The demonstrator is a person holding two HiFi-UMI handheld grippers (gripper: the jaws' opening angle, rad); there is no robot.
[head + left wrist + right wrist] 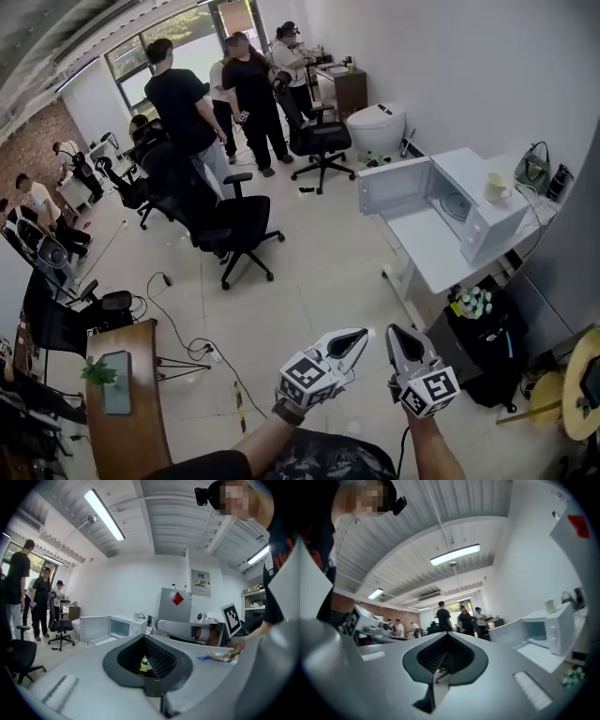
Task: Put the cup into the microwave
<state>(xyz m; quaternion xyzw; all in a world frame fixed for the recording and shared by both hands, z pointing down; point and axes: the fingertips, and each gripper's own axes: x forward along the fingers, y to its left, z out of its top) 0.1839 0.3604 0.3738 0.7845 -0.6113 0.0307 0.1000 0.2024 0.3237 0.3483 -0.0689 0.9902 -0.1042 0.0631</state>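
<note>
A cream cup (497, 187) stands on top of the white microwave (483, 220), whose door (394, 185) hangs open to the left. The microwave sits on a white table (433, 255) at the right wall. Both grippers are held low in the head view, well short of the table. My left gripper (354, 341) and right gripper (397, 339) both have their jaws together with nothing between them. The left gripper view shows its tips (144, 637) pointing toward the microwave (124, 626) and cup (136, 616). In the right gripper view the tips (446, 634) aim left of the microwave (548, 630) and cup (550, 605).
Black office chairs (230, 225) and several standing people (187, 108) fill the room's middle and back. A black bin with bottles (473, 305) sits under the table. A wooden desk (127, 403) is at lower left, with cables (202, 352) on the floor.
</note>
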